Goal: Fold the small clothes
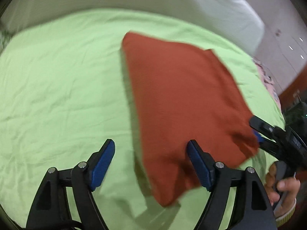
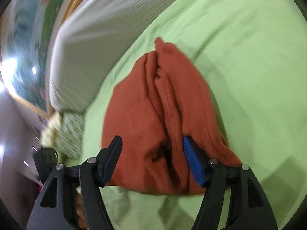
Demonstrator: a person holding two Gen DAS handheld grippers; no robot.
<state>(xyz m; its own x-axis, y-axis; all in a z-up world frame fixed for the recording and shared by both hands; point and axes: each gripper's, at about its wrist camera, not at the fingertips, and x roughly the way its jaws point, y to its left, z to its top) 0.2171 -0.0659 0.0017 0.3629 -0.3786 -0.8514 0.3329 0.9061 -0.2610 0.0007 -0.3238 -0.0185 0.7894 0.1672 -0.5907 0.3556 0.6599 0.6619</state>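
A rust-red garment [image 1: 182, 95] lies folded into a rough rectangle on the light green bed sheet [image 1: 57, 76]. My left gripper [image 1: 150, 143] is open just above the sheet, and the garment's near left edge reaches in beside its right pad [image 1: 199, 164]. At the garment's right corner sits my right gripper [image 1: 254, 128], held by a person's hand [image 1: 284, 189]. In the right wrist view the garment [image 2: 153, 105] is bunched into long folds. My right gripper [image 2: 152, 140] stands open over its near end, pads apart with the cloth between them.
A white padded bolster [image 1: 211, 5] runs along the far side of the sheet [image 2: 249, 67] and shows as a white block [image 2: 86, 48]. A green-patterned cloth [image 2: 71, 134] lies at the bed's edge. Pink patterned fabric [image 1: 268, 80] shows at the right edge.
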